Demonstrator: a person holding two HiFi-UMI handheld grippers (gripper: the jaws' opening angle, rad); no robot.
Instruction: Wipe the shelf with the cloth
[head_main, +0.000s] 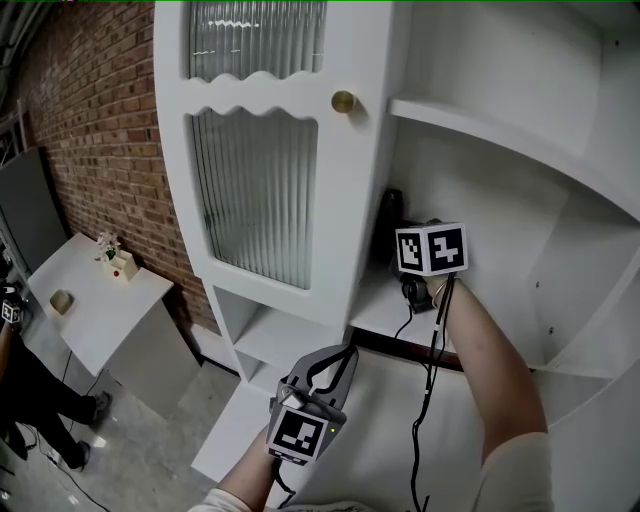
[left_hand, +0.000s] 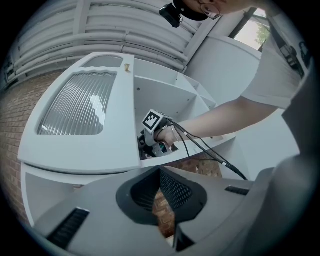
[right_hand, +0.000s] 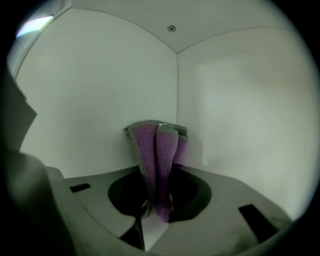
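Background: We see a red-brown brick wall beside a tall white wooden cabinet with a ribbed glass door and a round brass knob.
Head view, shelf: The white open shelf sits right of the door. The right arm reaches into its back left corner.
Head view, right tool: We can see only its marker cube and the black cable running along the forearm. The jaws are lost in the dark corner.
Head view, left tool: The left gripper is held low, below the shelf and well apart from it.
Head view, surroundings: A low white table stands by the brick wall.
Left gripper view, jaws: The tips meet with nothing between them. We see brick through the gap beneath.
Left gripper view, beyond: The right hand rests at the shelf's front edge.
Right gripper view, jaws: The right gripper is clamped on a folded purple terry cloth with a grey edge.
Right gripper view, cloth position: The cloth stands upright from the jaws, facing the inner corner where two white walls meet. We cannot tell whether it touches them.
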